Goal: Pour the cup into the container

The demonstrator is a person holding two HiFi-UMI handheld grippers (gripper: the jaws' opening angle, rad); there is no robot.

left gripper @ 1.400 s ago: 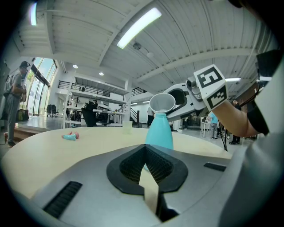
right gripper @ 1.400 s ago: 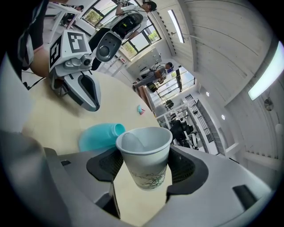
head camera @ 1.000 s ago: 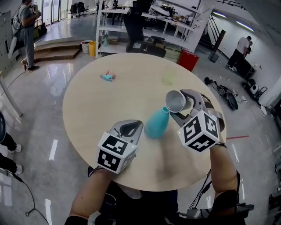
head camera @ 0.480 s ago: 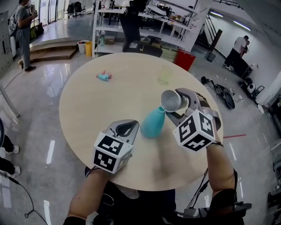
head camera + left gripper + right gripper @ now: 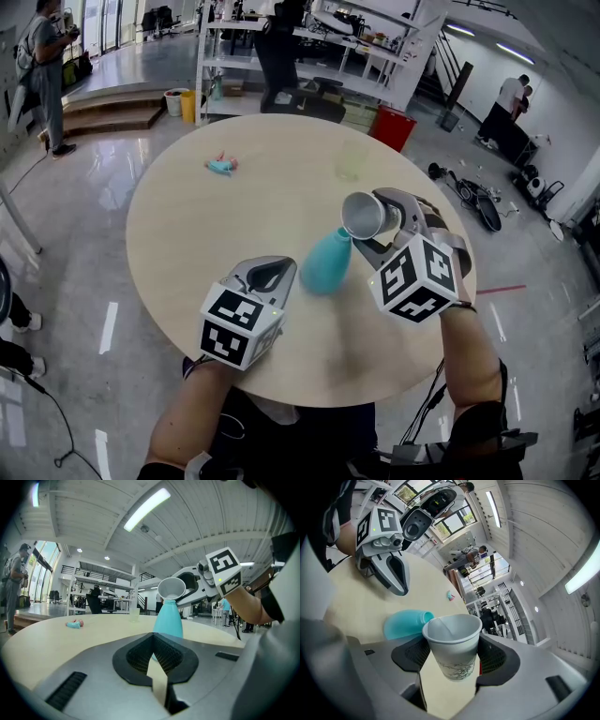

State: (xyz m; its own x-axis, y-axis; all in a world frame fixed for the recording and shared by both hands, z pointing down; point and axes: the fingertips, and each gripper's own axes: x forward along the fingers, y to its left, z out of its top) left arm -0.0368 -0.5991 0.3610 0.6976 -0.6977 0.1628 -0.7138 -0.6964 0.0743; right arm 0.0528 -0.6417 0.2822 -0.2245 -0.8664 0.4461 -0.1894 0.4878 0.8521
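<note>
Right tool (image 5: pixel 380 225) had the cup (image 5: pixel 364 215) clamped, tipped on its side, mouth facing left just over the upright teal container's (image 5: pixel 323 266) neck; left tool (image 5: pixel 270 274) closed, empty, beside it

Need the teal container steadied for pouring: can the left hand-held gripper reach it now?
Probably yes: the left hand-held gripper points at the teal container, only bare table between. The cup in the right hand-held gripper sits at its mouth, clear of that side. Left jaws look shut; they'd need opening.
</note>
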